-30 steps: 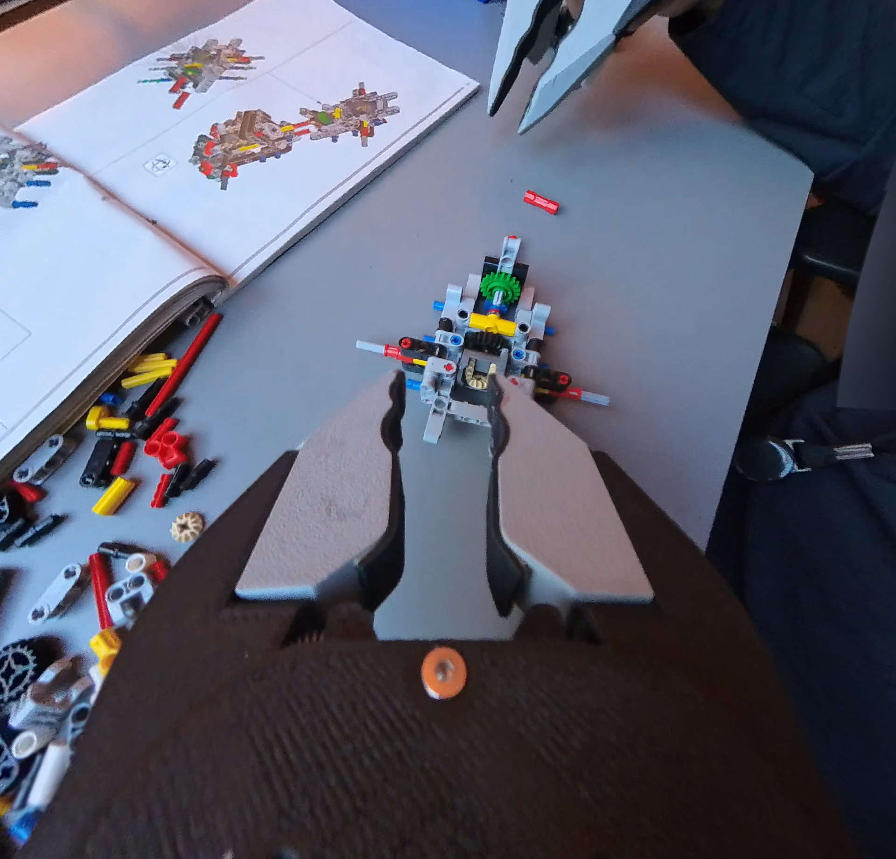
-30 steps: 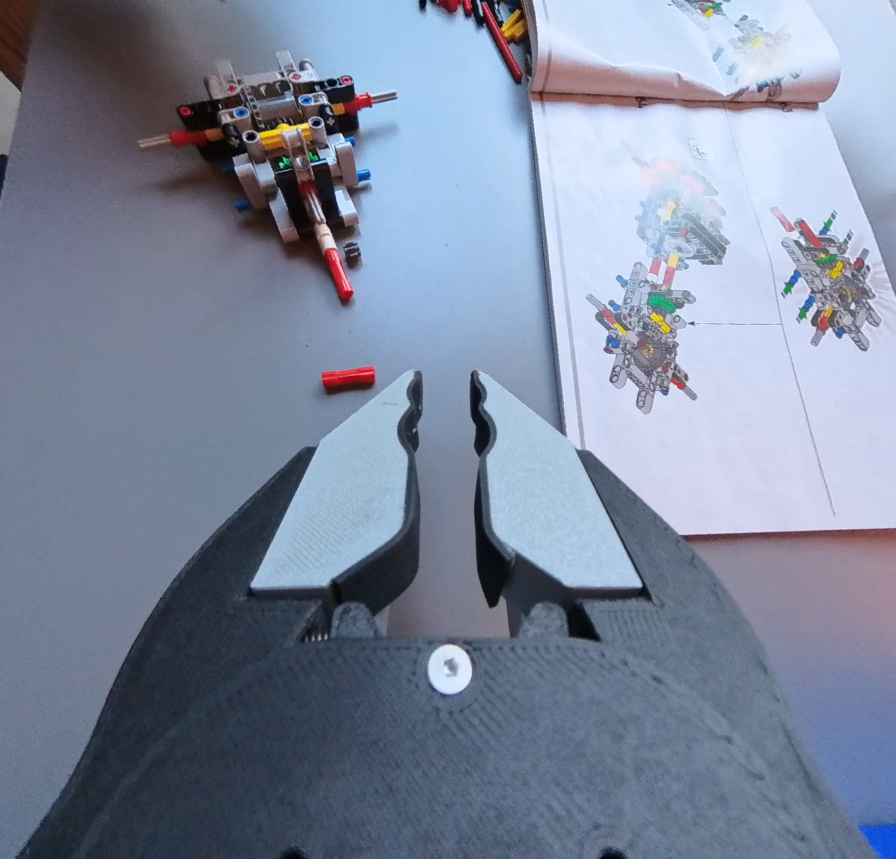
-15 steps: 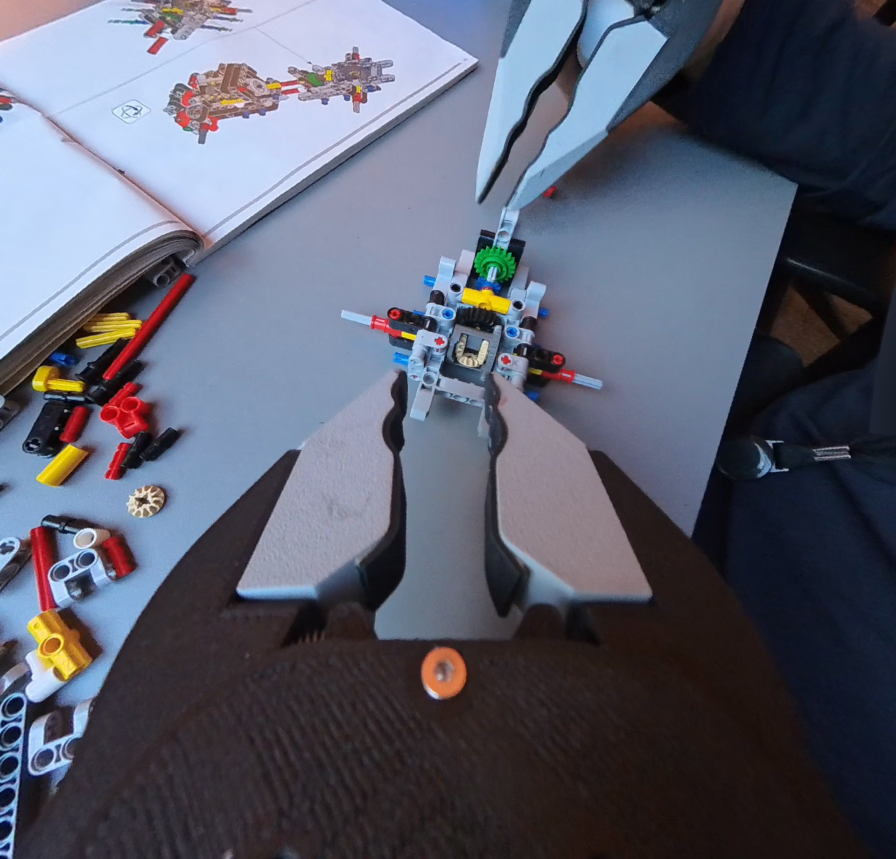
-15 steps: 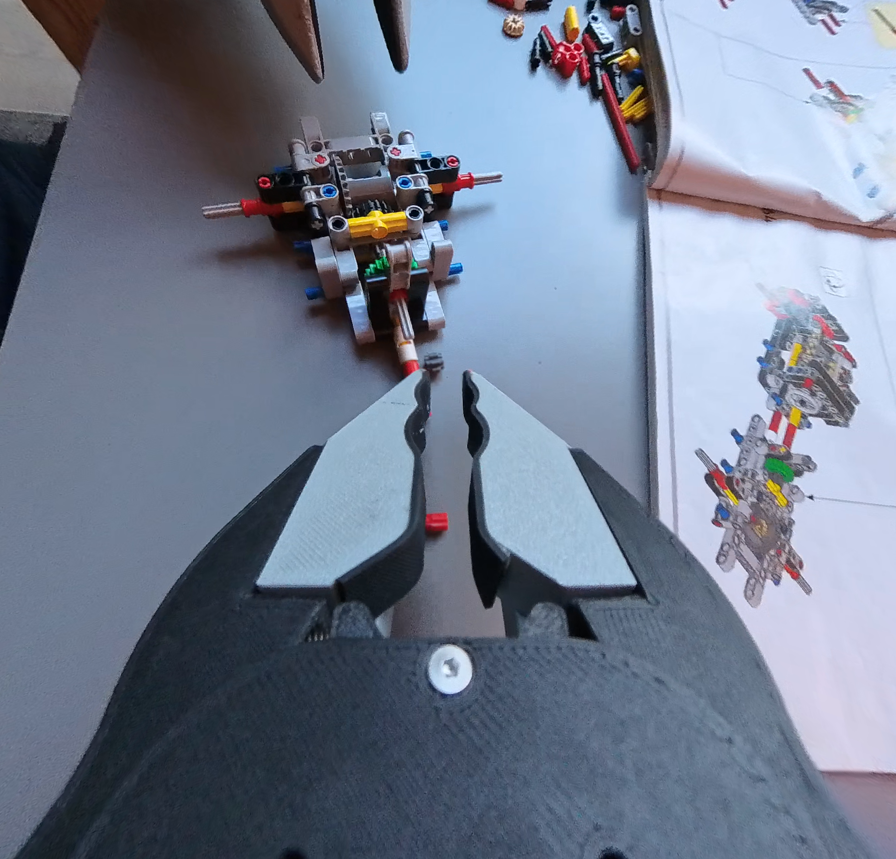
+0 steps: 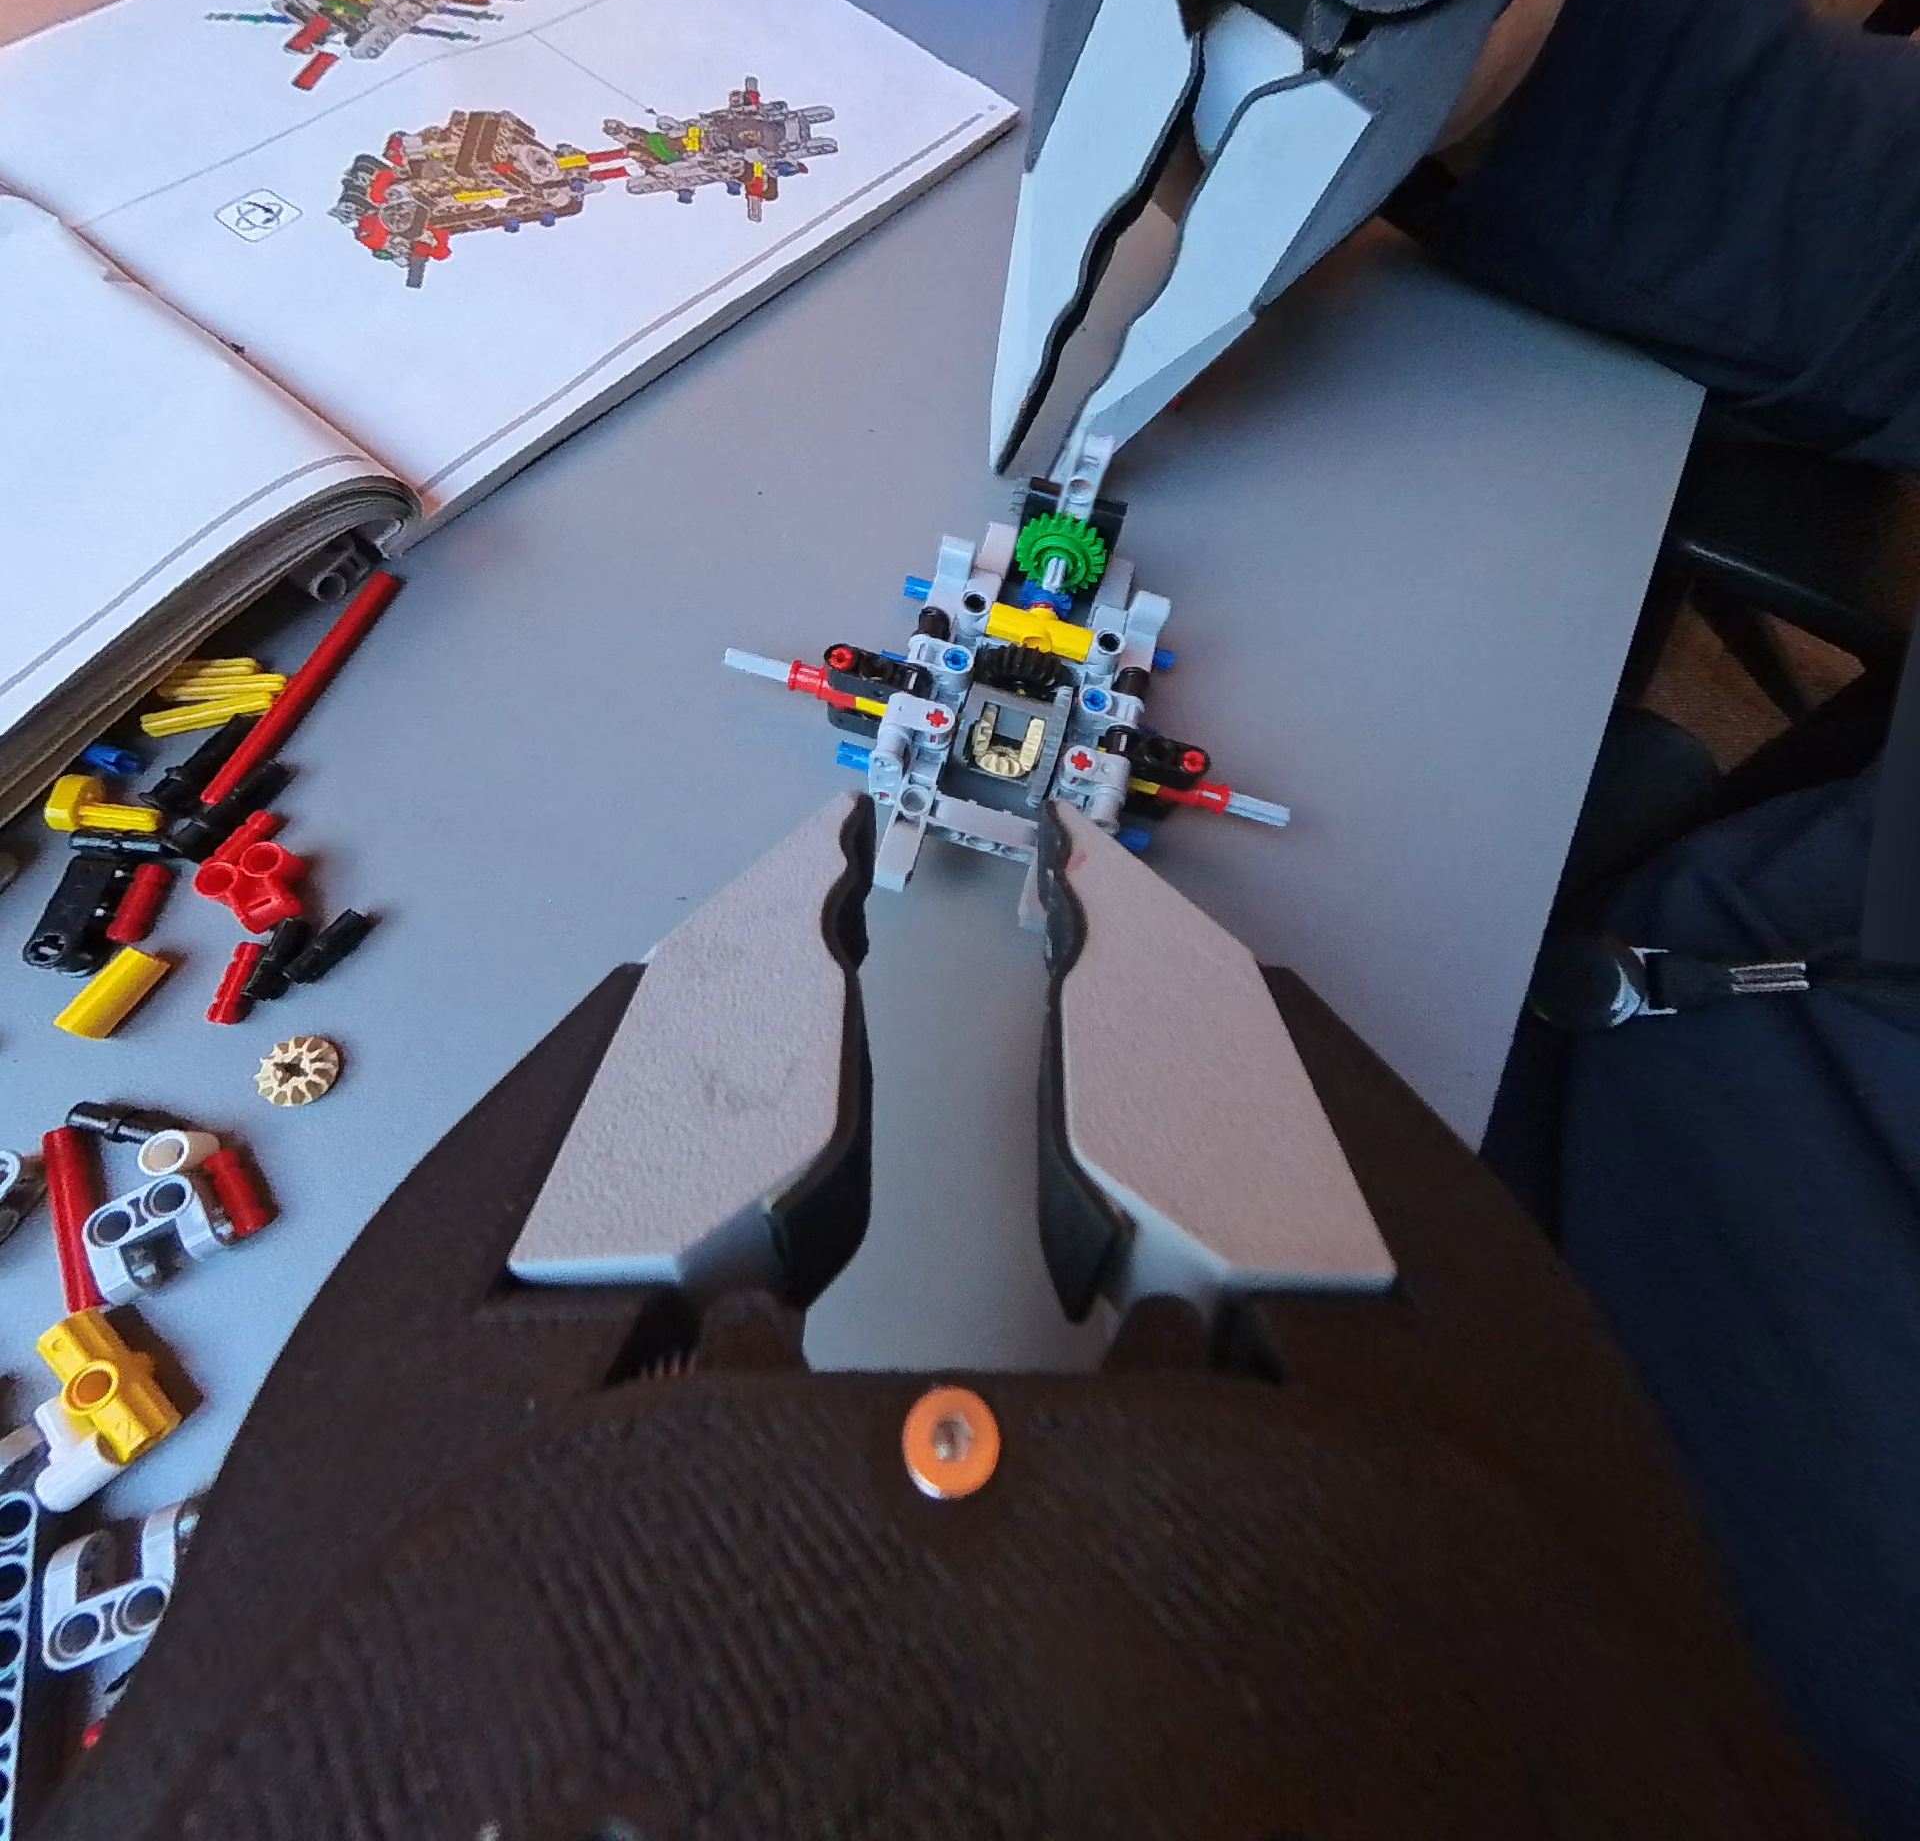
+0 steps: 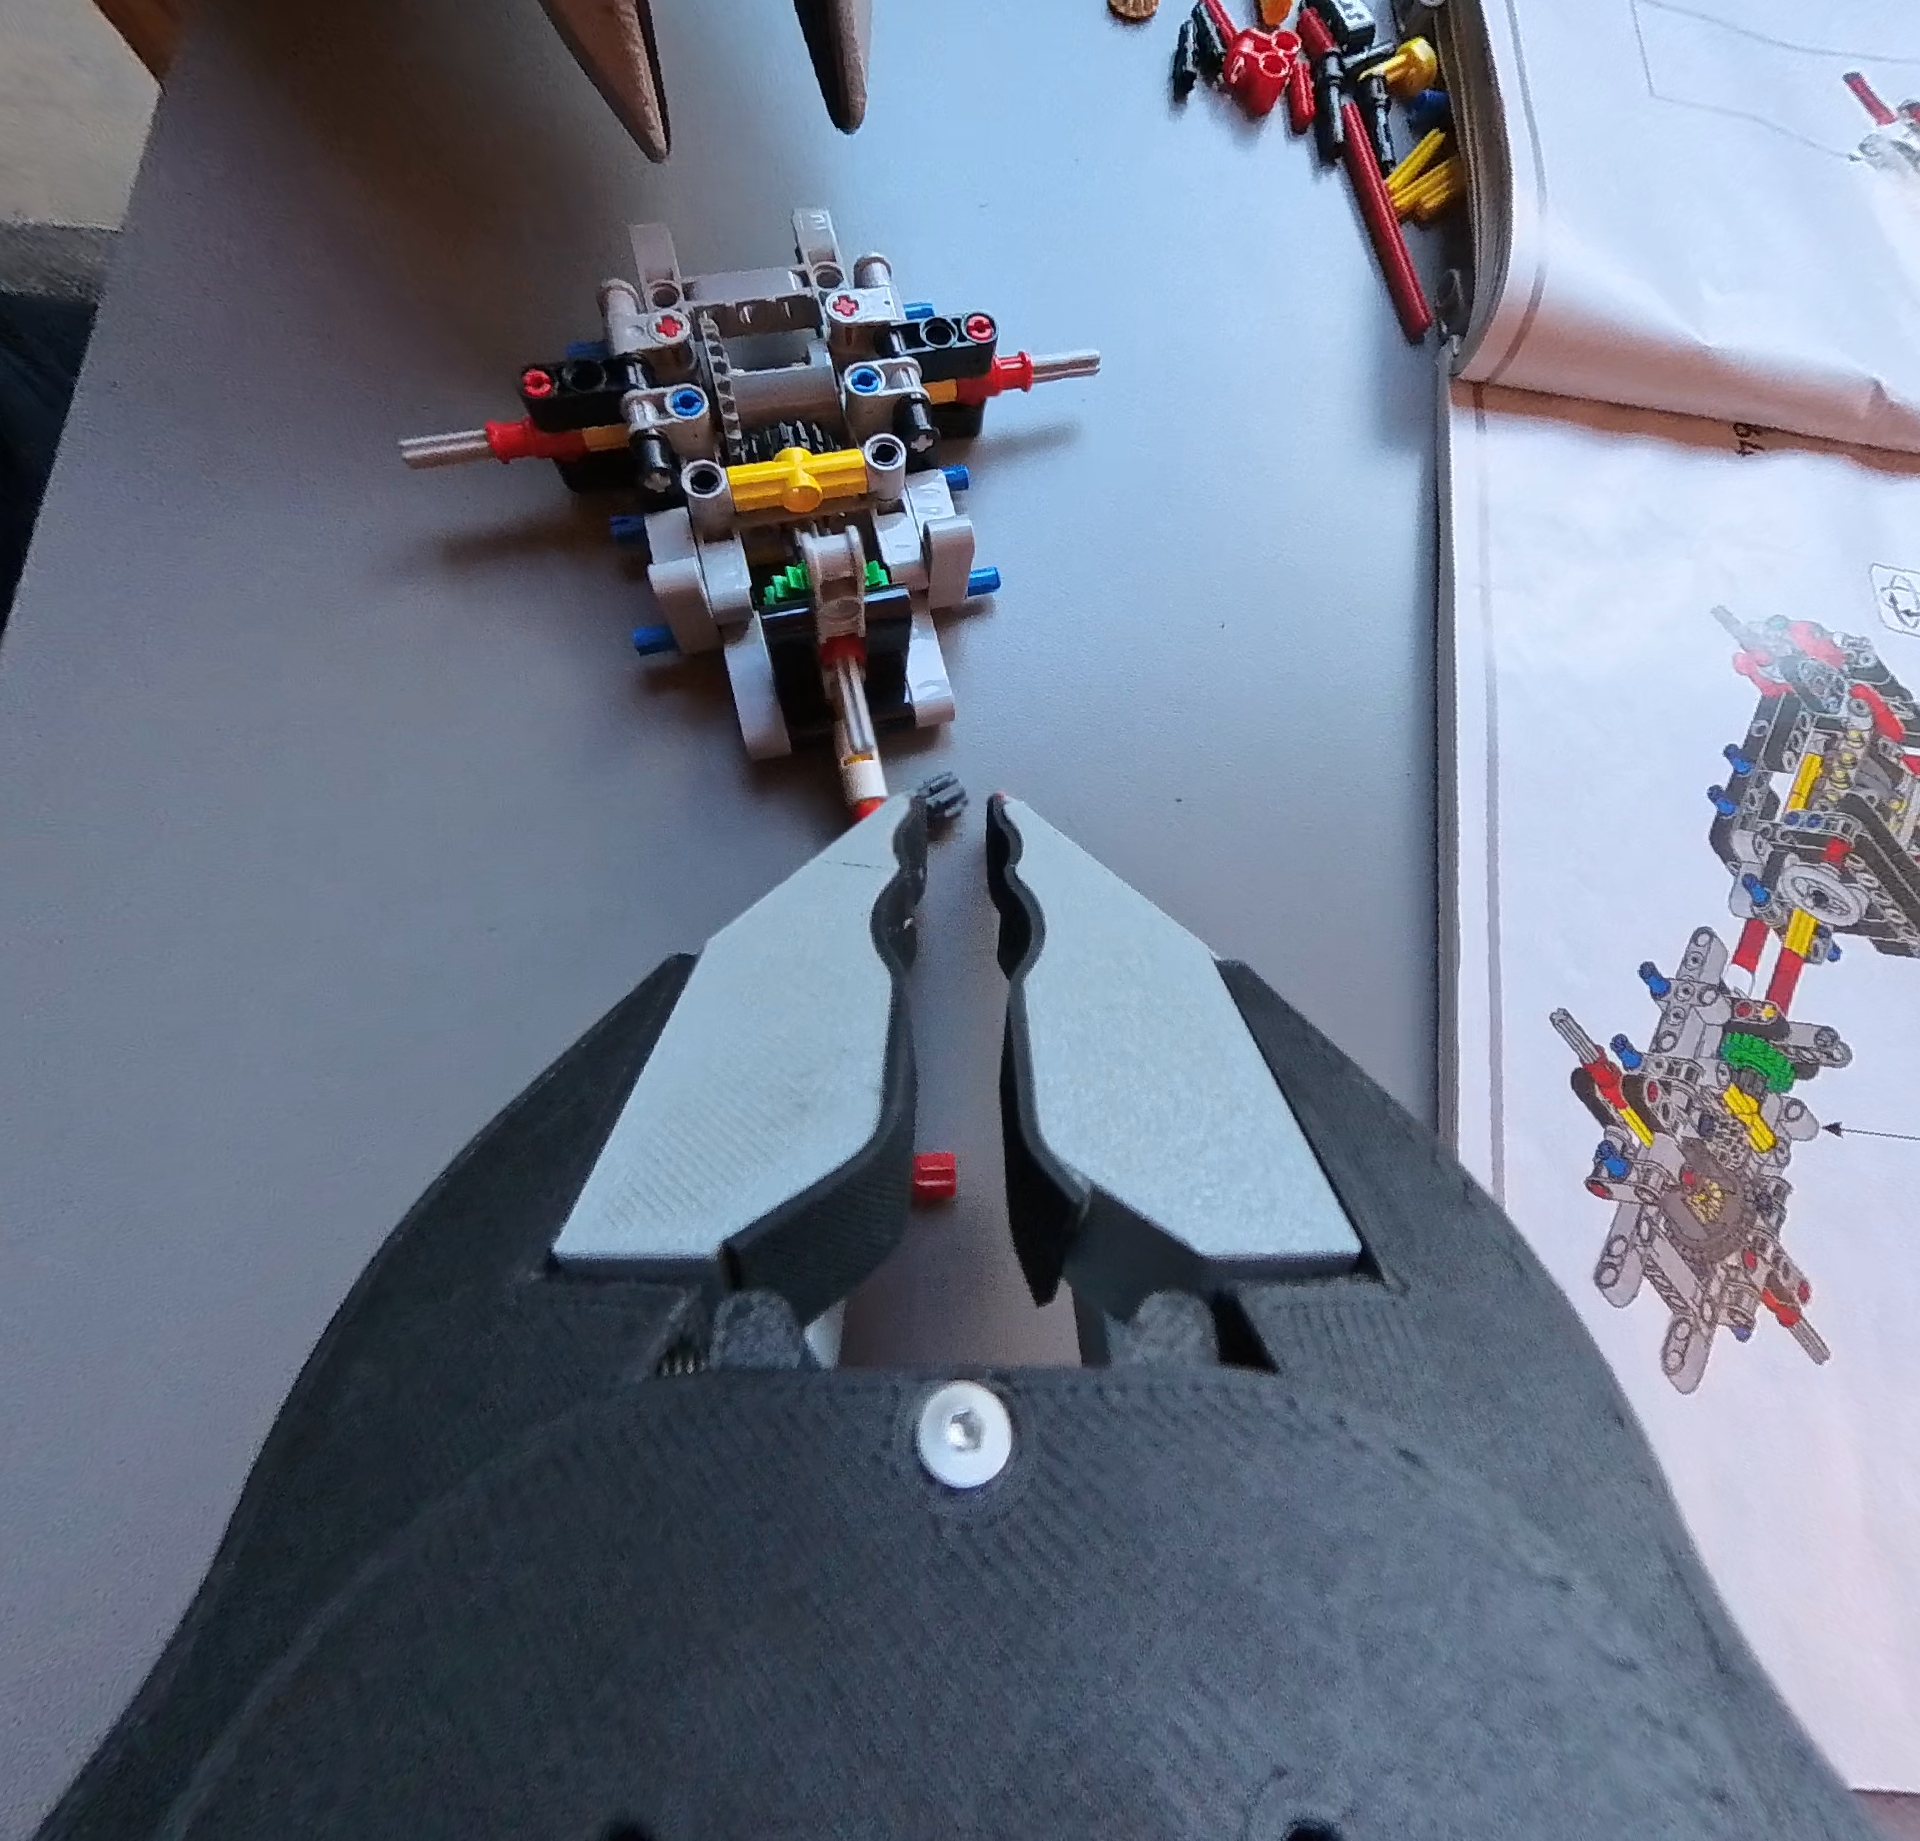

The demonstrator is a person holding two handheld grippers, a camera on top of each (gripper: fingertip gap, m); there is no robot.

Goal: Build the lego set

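Note:
A small brick model (image 5: pixel 1023 690) of grey, black, yellow and blue parts with a green gear stands on the grey table (image 5: pixel 623 752); it also shows in the right wrist view (image 6: pixel 790 472). My left gripper (image 5: pixel 951 841) is open, with its fingertips on either side of the model's two grey rear legs; I cannot tell if they touch. My right gripper (image 6: pixel 953 817) has its jaws nearly together, with a narrow gap showing. Its tips are at the model's front axle end (image 6: pixel 860 778). A tiny black toothed piece (image 6: pixel 940 804) lies at the left fingertip. A short red pin (image 6: pixel 932 1173) lies on the table under the fingers.
An open instruction booklet (image 5: pixel 468 233) lies to the left of the model; it is on the right in the right wrist view (image 6: pixel 1683 856). Several loose parts (image 5: pixel 187 908) lie beside it. The table edge (image 5: pixel 1590 752) and a person's dark sleeve (image 5: pixel 1714 181) are at the right. The gap from one gripper's tips to the other's is roughly 12 centimetres. My right gripper is the nearer one to the short red pin (image 6: pixel 932 1173): about 7 centimetres, against 20 centimetres.
My right gripper moved from beside the red pin, over it, to the model's front axle, and its jaws narrowed. My left gripper stayed at the model's rear legs.

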